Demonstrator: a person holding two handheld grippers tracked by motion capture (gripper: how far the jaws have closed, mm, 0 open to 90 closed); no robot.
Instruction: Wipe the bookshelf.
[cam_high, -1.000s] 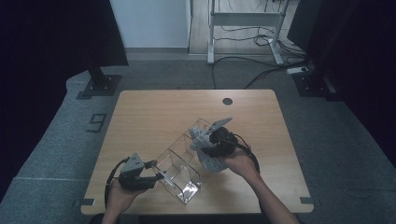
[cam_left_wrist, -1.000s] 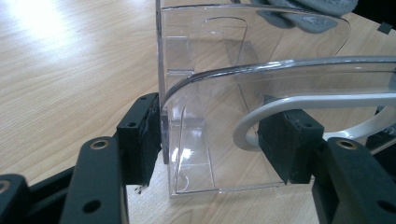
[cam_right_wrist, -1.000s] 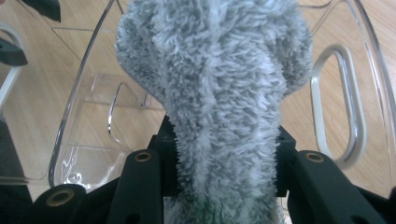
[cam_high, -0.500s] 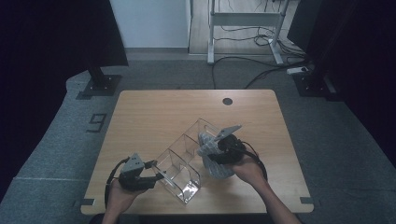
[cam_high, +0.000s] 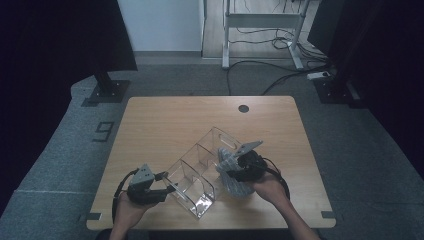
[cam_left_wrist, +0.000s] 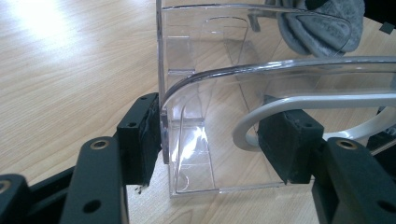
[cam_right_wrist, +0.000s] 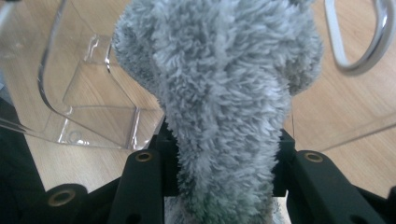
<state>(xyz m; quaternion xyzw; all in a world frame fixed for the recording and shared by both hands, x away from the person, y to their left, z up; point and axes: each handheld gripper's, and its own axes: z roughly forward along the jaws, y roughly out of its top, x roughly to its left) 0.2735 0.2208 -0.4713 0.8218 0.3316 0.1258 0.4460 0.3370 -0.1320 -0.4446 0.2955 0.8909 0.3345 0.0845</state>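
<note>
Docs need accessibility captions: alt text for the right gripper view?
A fluffy grey cloth bulges up between the right gripper's two black jaws, which clamp it. Behind it, a clear plastic organizer stands on the wooden table.

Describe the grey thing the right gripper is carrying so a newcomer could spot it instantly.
Start at the wooden table and find the clear plastic compartment organizer lying diagonally near its front edge. Just right of it, clamped in the right gripper, is a fluffy grey cloth. It is the one soft, fuzzy, opaque item beside hard transparent plastic.
</note>
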